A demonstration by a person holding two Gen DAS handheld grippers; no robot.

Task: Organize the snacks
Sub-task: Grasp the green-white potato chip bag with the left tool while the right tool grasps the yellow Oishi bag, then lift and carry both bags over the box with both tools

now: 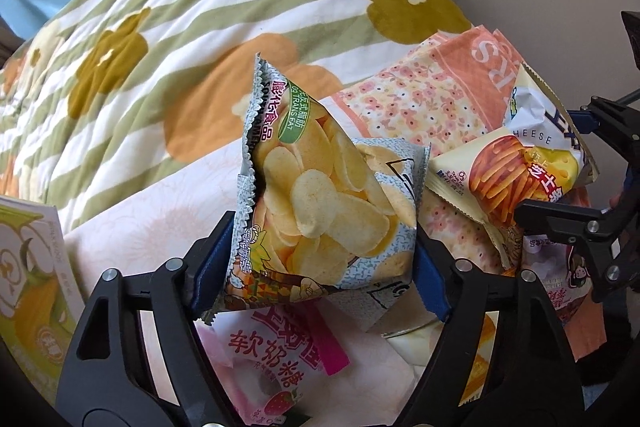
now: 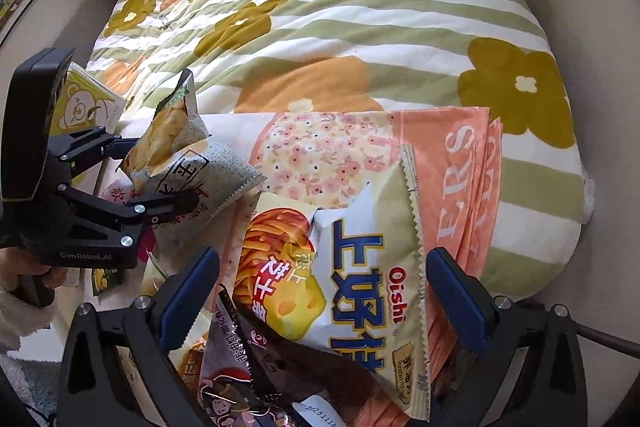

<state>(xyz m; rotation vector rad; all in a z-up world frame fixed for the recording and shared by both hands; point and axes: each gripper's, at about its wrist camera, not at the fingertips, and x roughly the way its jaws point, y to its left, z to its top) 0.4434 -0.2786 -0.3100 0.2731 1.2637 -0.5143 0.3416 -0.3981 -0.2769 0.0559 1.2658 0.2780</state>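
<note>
The left gripper [image 1: 324, 259] clamps the chip bag [image 1: 320, 195] across its lower half; a firm but gentle squeeze should keep the chips whole. The right gripper [image 2: 320, 303] stands apart around the cheese-stick bag [image 2: 344, 279], pads not pressing. Both bags sit among other snacks on the bed [image 2: 360, 39].
</note>
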